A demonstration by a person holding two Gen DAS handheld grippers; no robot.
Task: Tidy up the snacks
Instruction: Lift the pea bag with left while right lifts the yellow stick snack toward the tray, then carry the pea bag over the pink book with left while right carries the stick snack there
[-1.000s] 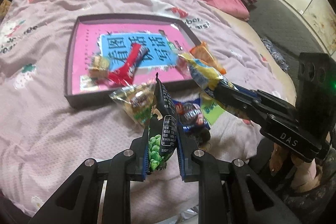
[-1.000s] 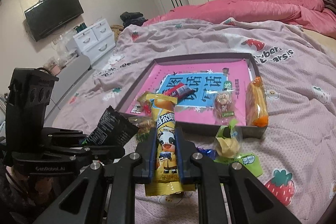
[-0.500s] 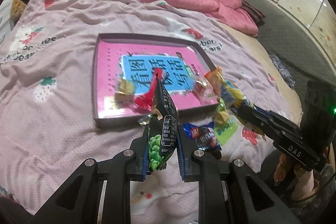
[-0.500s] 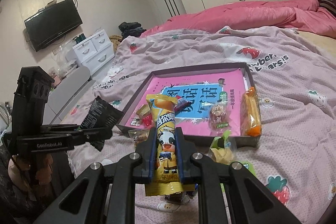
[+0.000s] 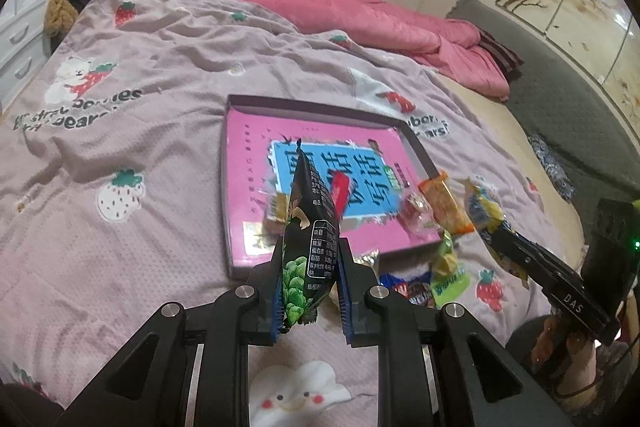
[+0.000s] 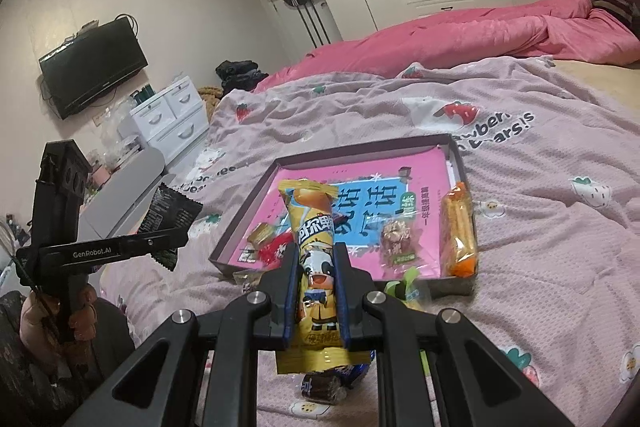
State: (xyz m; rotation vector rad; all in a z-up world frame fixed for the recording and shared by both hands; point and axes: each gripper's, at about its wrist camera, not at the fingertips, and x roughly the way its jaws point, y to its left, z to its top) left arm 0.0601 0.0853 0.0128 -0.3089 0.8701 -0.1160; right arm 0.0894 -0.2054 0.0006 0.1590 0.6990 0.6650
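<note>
My left gripper (image 5: pixel 310 259) is shut on a black and green snack packet (image 5: pixel 310 227), held upright above the bed in front of the tray; it also shows in the right wrist view (image 6: pixel 170 217). My right gripper (image 6: pixel 316 271) is shut on a yellow cow-print snack packet (image 6: pixel 314 227), also seen in the left wrist view (image 5: pixel 482 209). A grey tray with a pink and blue liner (image 5: pixel 256 131) (image 6: pixel 360 151) lies on the bed and holds an orange packet (image 6: pixel 458 227), a clear nut packet (image 6: pixel 396 239), a red wrapper (image 5: pixel 340 191) and small candies.
Loose snacks lie on the pink strawberry bedsheet (image 5: pixel 140 107) in front of the tray: a blue packet (image 5: pixel 408 287) and a green-yellow packet (image 5: pixel 448 263). A pink duvet (image 6: pixel 460 39) is bunched at the back. White drawers (image 6: pixel 172 115) stand left of the bed.
Both grippers have risen and pulled back from the tray with their packets. The tray now looks farther away and more of the room is in view.
</note>
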